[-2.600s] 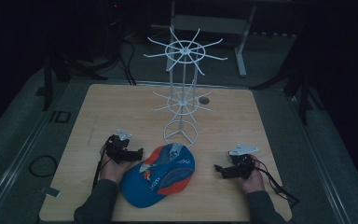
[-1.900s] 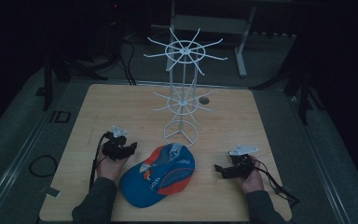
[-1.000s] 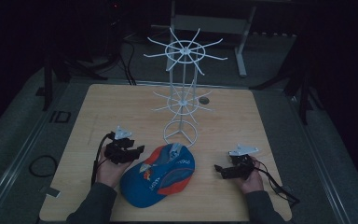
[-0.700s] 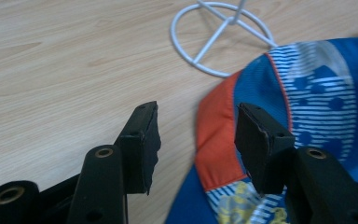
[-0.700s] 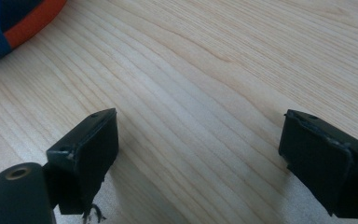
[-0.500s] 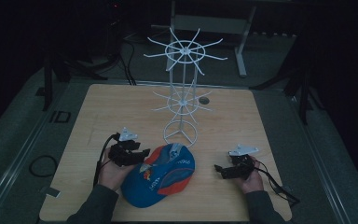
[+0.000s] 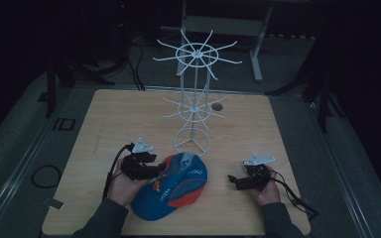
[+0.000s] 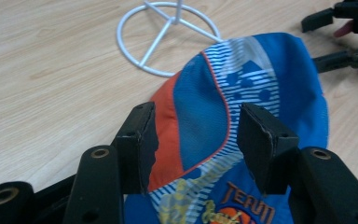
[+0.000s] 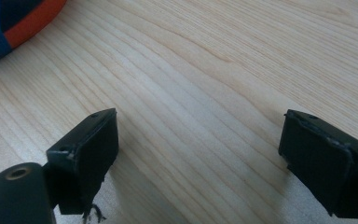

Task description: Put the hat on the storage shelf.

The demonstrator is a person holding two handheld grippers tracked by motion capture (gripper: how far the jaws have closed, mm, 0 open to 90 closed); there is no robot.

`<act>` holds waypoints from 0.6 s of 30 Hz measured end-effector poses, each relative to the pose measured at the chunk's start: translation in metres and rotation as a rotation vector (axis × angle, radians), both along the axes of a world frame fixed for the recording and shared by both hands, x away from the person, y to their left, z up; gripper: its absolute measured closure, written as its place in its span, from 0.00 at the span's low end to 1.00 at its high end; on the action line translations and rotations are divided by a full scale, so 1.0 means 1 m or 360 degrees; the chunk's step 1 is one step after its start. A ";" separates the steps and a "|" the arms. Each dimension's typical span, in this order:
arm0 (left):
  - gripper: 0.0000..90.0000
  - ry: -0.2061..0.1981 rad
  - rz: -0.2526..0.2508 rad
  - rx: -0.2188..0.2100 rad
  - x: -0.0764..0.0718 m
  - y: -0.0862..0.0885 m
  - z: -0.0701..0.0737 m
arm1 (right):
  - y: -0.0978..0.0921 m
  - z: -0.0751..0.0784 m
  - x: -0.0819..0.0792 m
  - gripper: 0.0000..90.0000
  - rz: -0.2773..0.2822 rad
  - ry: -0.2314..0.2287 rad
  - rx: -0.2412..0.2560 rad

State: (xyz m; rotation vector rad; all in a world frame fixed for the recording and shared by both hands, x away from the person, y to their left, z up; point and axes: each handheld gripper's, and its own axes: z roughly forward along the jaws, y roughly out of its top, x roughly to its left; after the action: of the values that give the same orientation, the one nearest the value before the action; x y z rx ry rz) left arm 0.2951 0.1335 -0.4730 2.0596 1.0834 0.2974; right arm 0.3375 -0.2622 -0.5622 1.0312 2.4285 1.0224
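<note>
One cap (image 7: 171, 186), lower centre of the surface (image 7: 287, 129); one white rack (image 7: 193, 106) behind it. Left gripper (image 8: 193, 140): jaws wide, straddling the cap's edge. Right gripper (image 9: 200, 158): jaws wide over bare wood, lower right.

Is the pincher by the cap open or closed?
Open. The left gripper has a gap between its jaws, with the cap showing through it, not pinched.

Light wooden table (image 7: 129, 119); blue-orange cap (image 7: 176, 184) near front edge; white wire rack (image 7: 192, 106) mid-table.
</note>
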 end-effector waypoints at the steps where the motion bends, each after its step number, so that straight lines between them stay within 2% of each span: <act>1: 0.53 -0.0003 -0.0007 0.0006 -0.001 -0.001 0.001 | 0.000 0.000 0.000 0.13 0.0000 0.0000 0.0000; 18: 0.52 -0.0001 -0.0129 -0.0001 -0.010 -0.022 0.010 | 0.000 0.000 0.000 0.13 -0.0002 0.0000 0.0001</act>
State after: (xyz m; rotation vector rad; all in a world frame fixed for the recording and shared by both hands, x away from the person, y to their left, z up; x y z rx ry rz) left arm 0.2849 0.1120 -0.4632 2.0965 0.9964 0.2569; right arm 0.3375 -0.2621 -0.5623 1.0328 2.4272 1.0232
